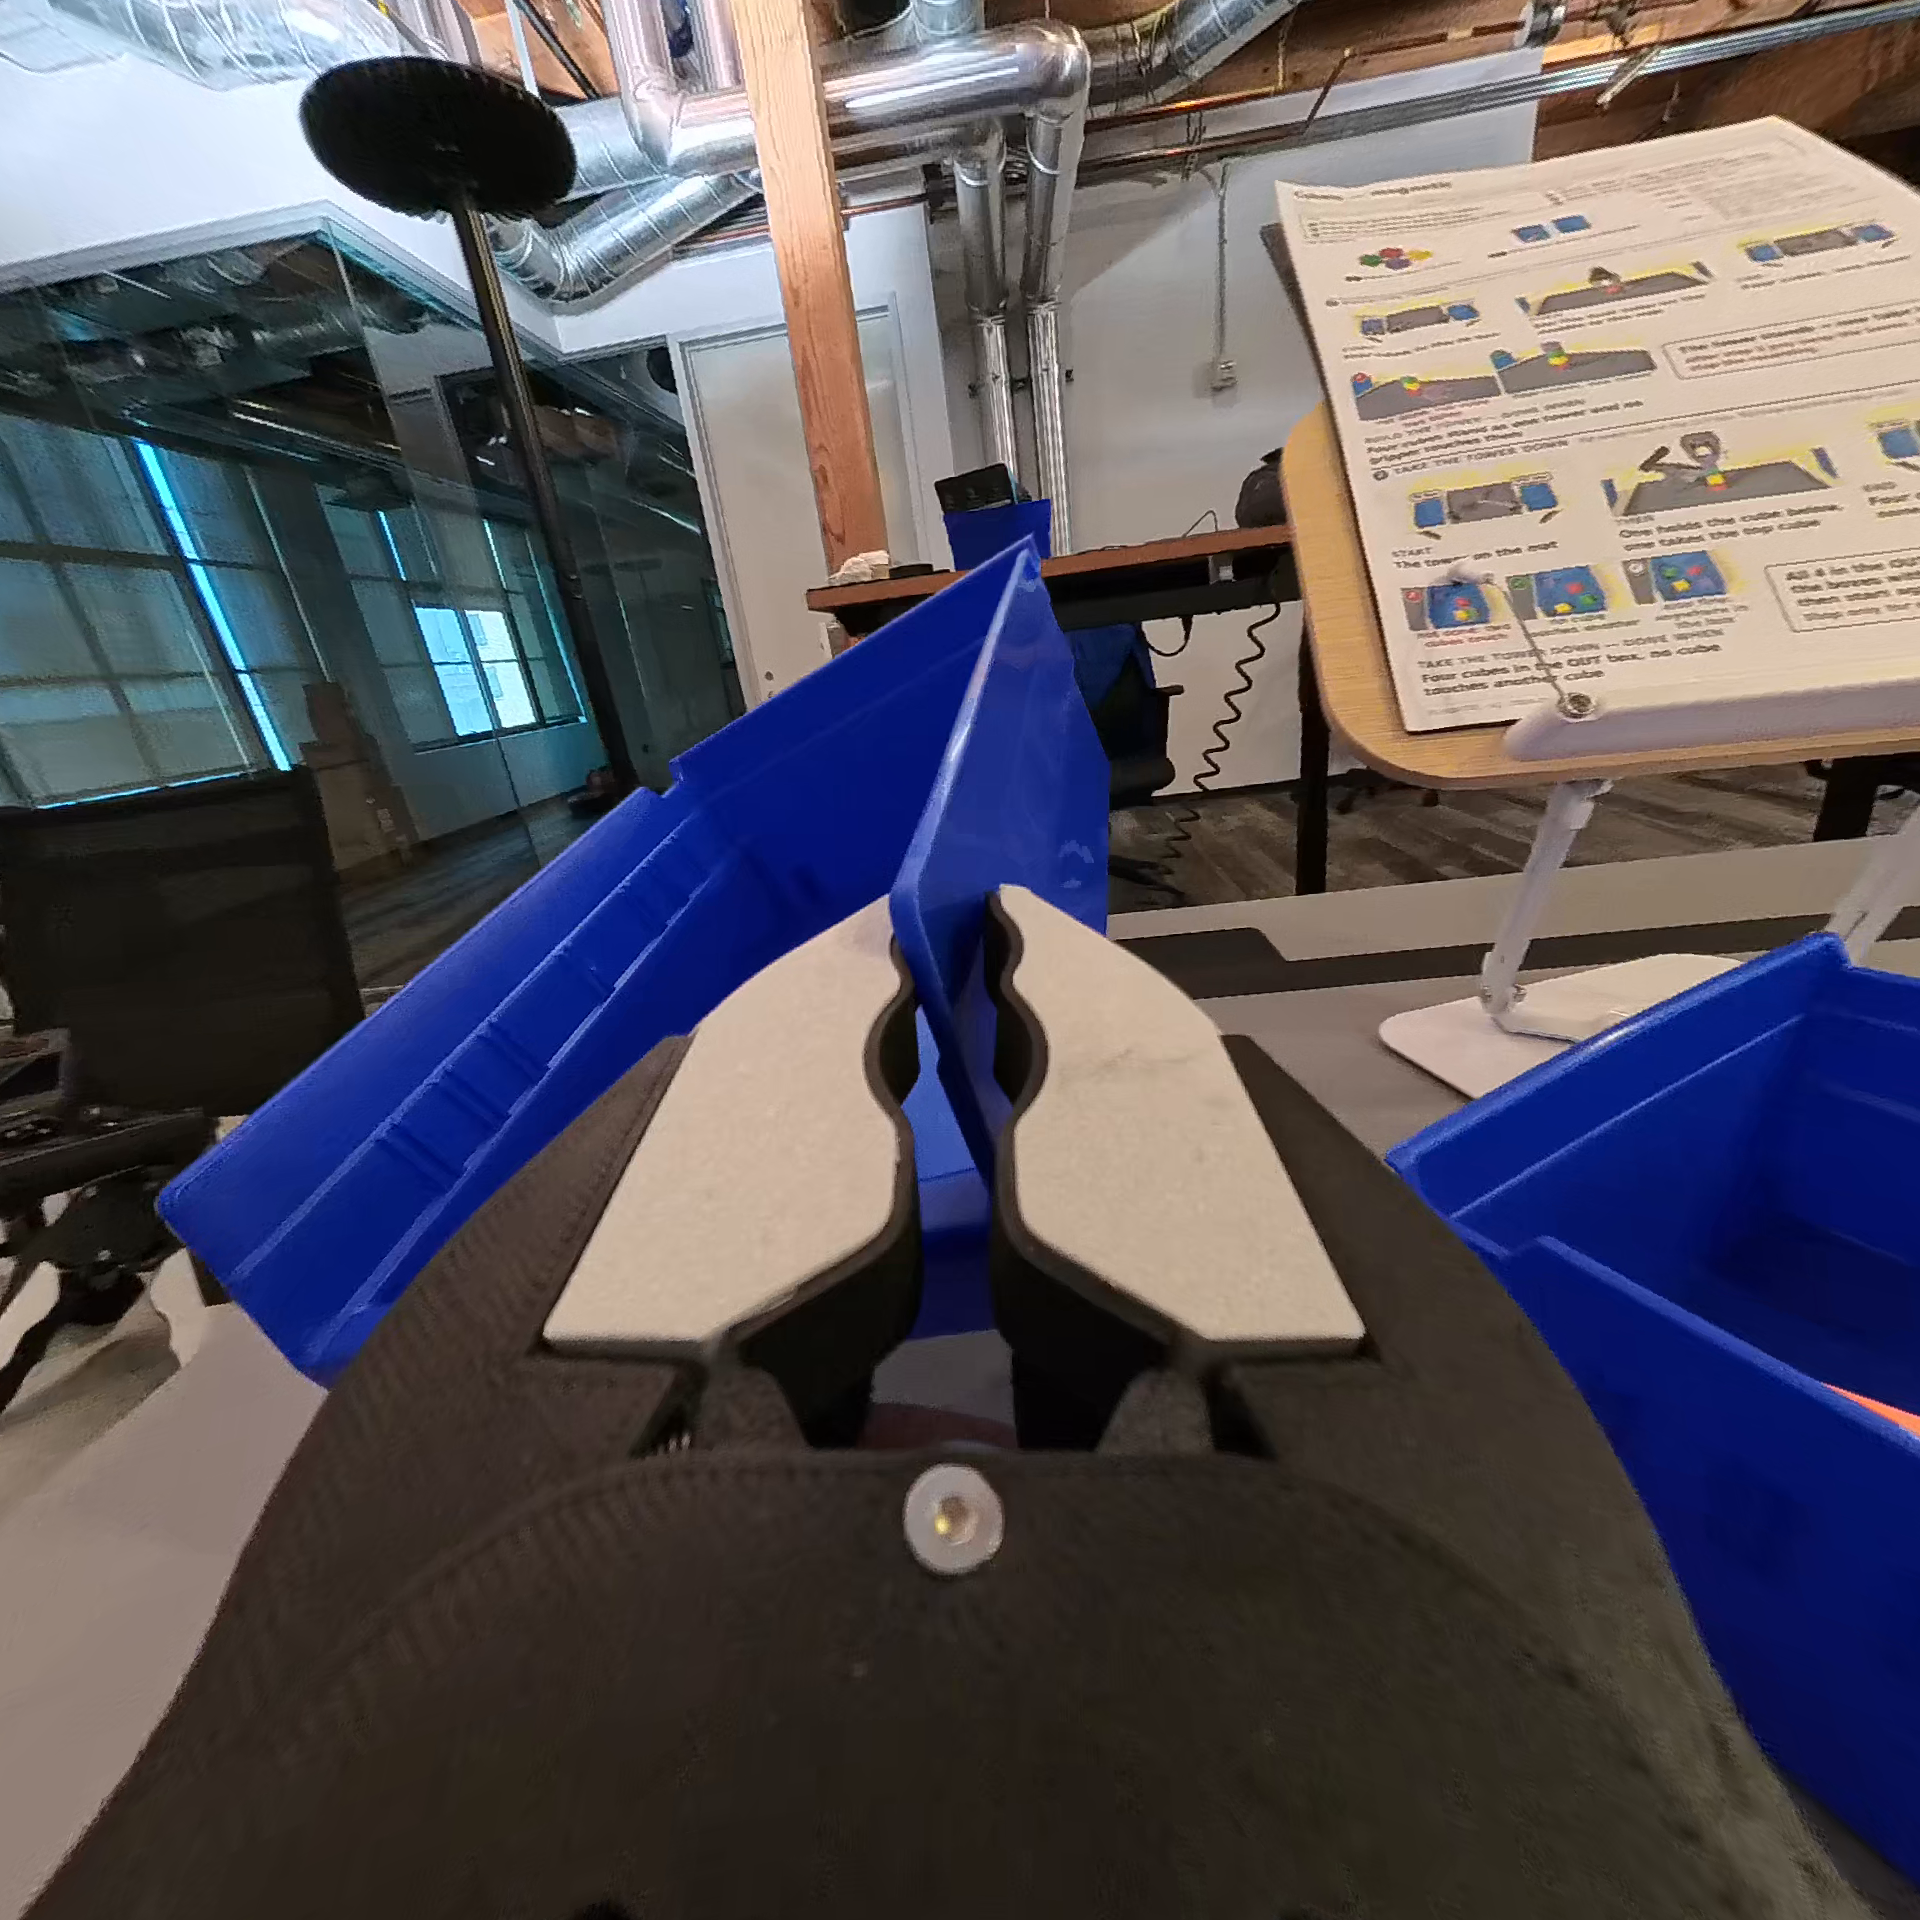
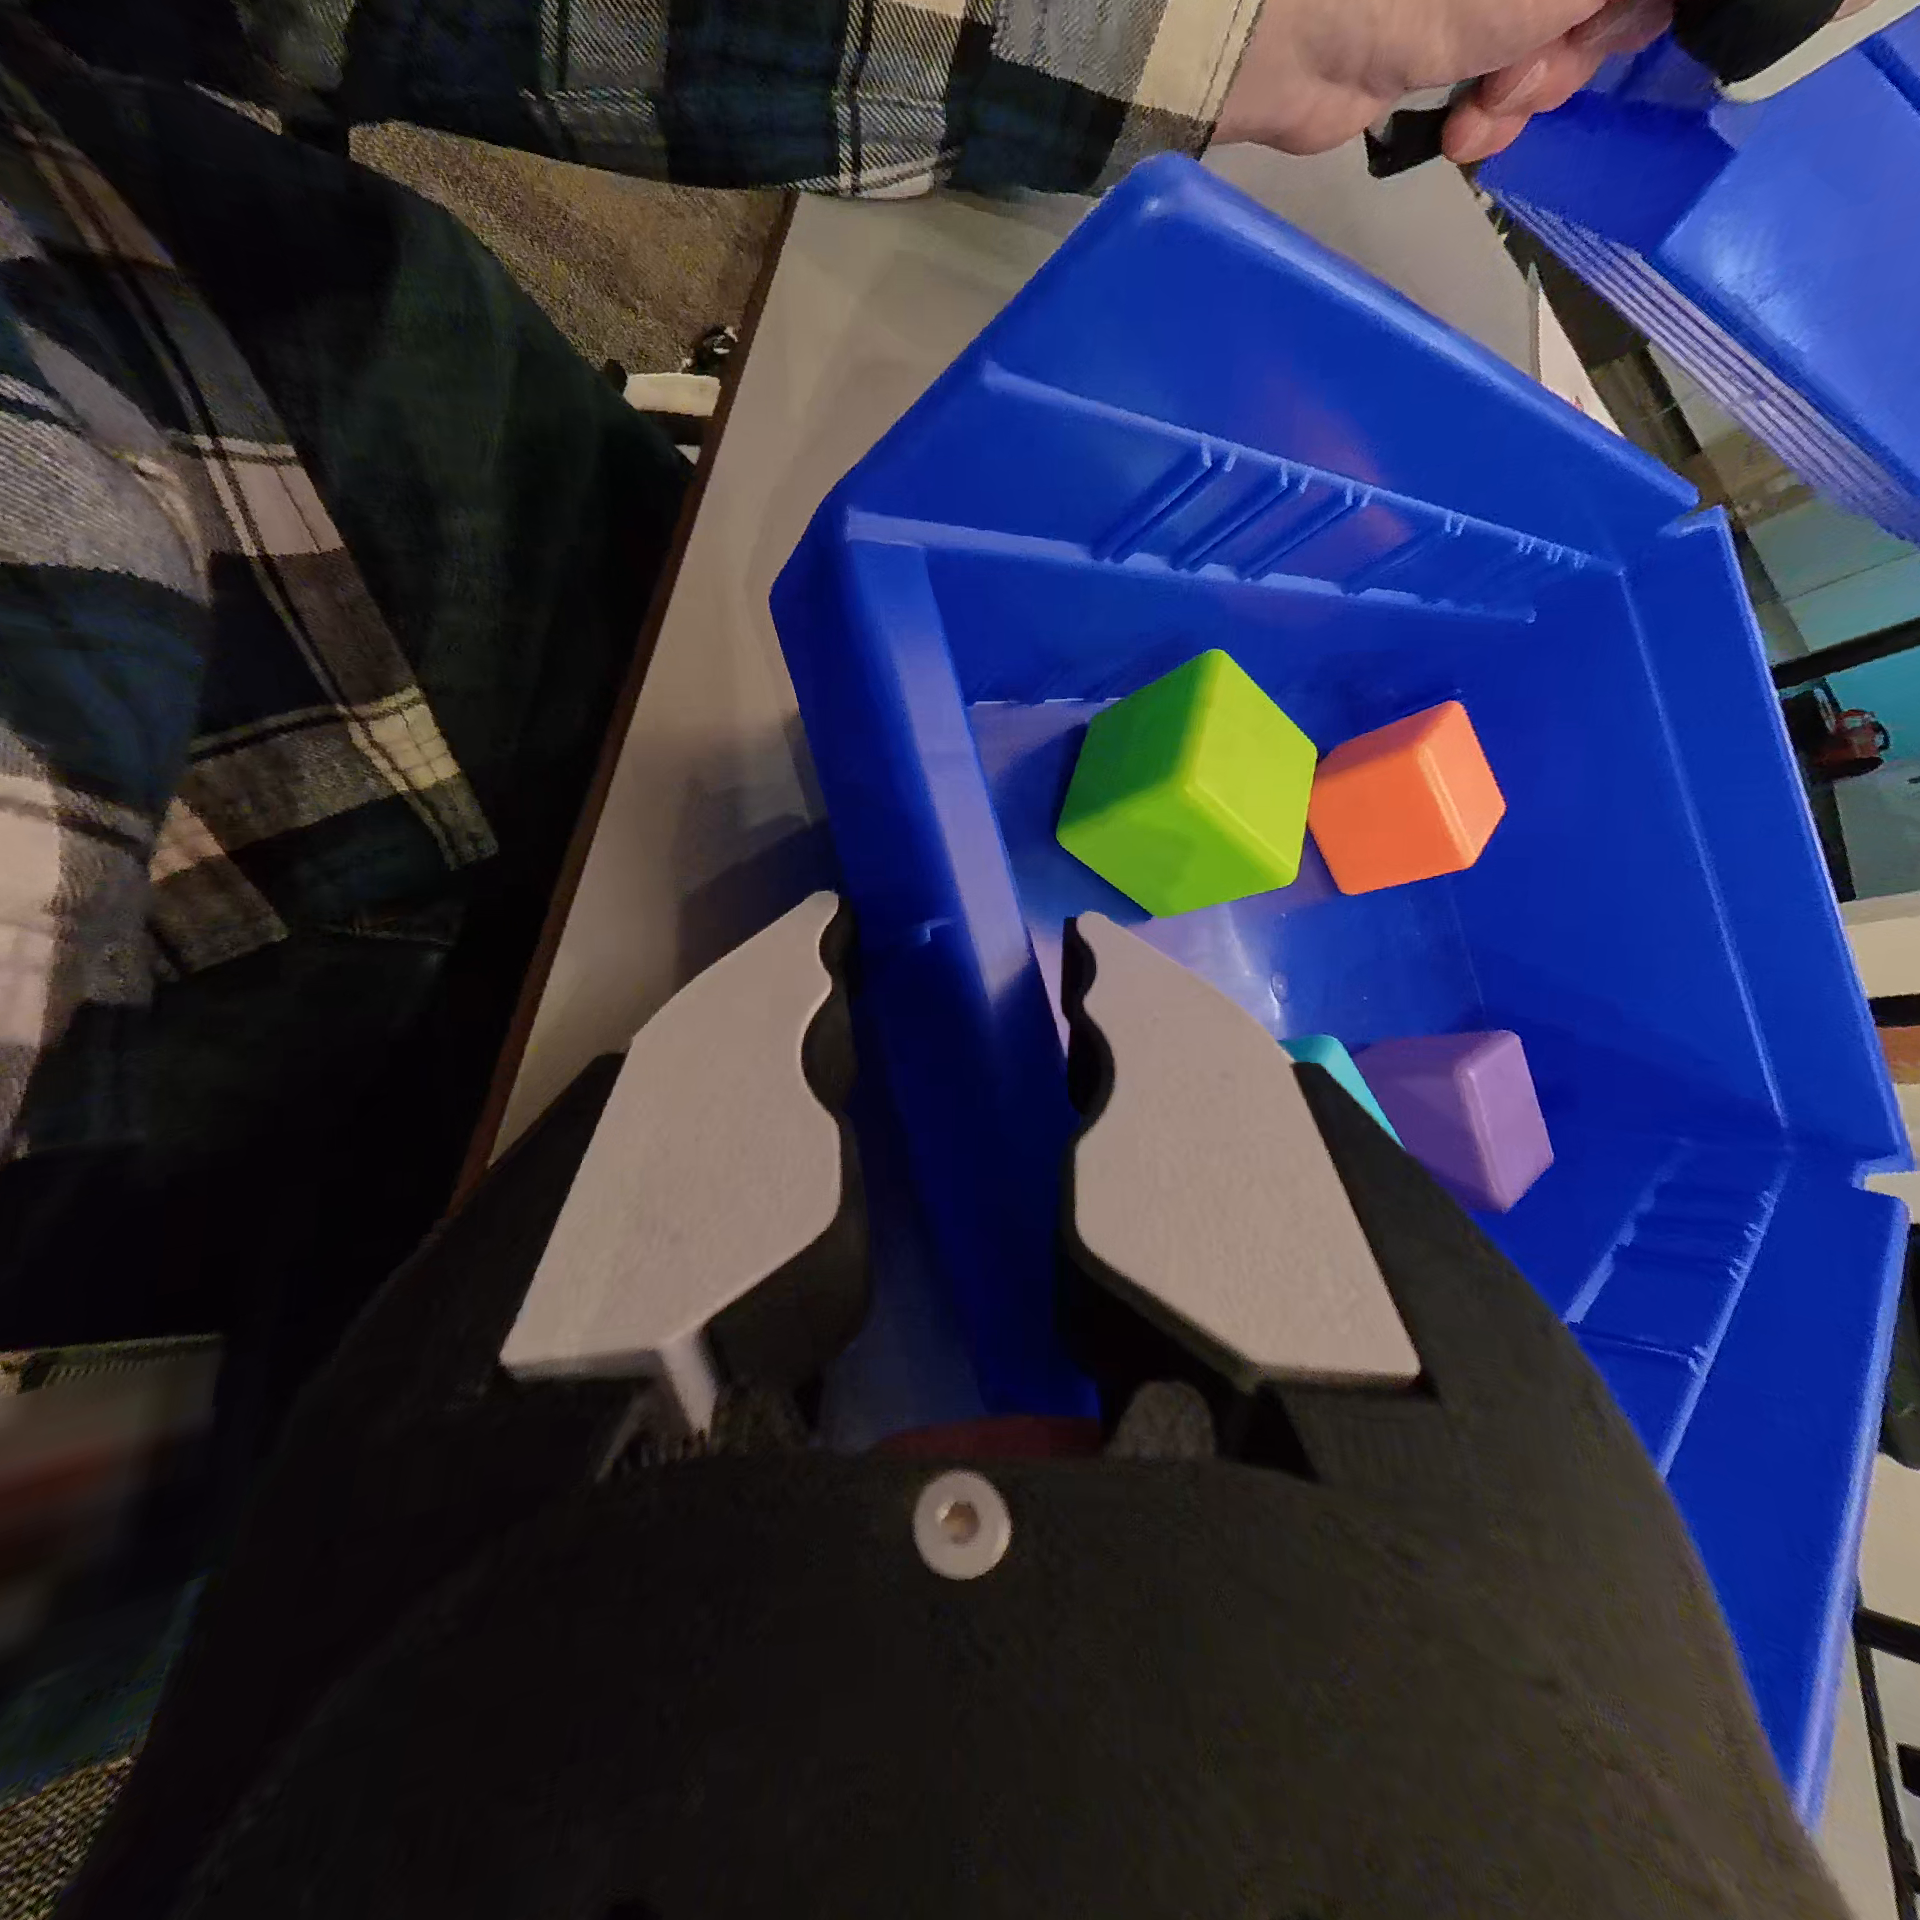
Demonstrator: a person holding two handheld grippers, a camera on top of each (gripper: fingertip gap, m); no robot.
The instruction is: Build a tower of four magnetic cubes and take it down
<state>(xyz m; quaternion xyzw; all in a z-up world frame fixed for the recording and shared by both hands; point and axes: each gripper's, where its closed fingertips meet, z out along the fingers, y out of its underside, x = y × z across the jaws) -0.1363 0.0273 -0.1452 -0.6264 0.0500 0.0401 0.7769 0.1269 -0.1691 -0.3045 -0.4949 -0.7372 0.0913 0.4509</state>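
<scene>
My left gripper (image 1: 948, 920) is shut on the wall of a blue bin (image 1: 665, 935) and holds it tilted above the table. My right gripper (image 2: 951, 925) is shut on the wall of a second blue bin (image 2: 1226, 416), which also shows at the right of the left wrist view (image 1: 1683, 1226). Inside this bin lie a green cube (image 2: 1184, 790) touching an orange cube (image 2: 1403, 800), and a purple cube (image 2: 1465, 1117) beside a cyan cube (image 2: 1325, 1055) mostly hidden behind my right finger. The left-held bin shows at the top right of the right wrist view (image 2: 1787, 260).
An instruction sheet (image 1: 1621, 416) stands on a white stand (image 1: 1538, 997) at the back right of the grey table (image 2: 727, 582). A person in a plaid shirt (image 2: 208, 520) sits at the table edge; a hand (image 2: 1403, 73) holds the other gripper. Tip to tip, the grippers are about 35 cm apart.
</scene>
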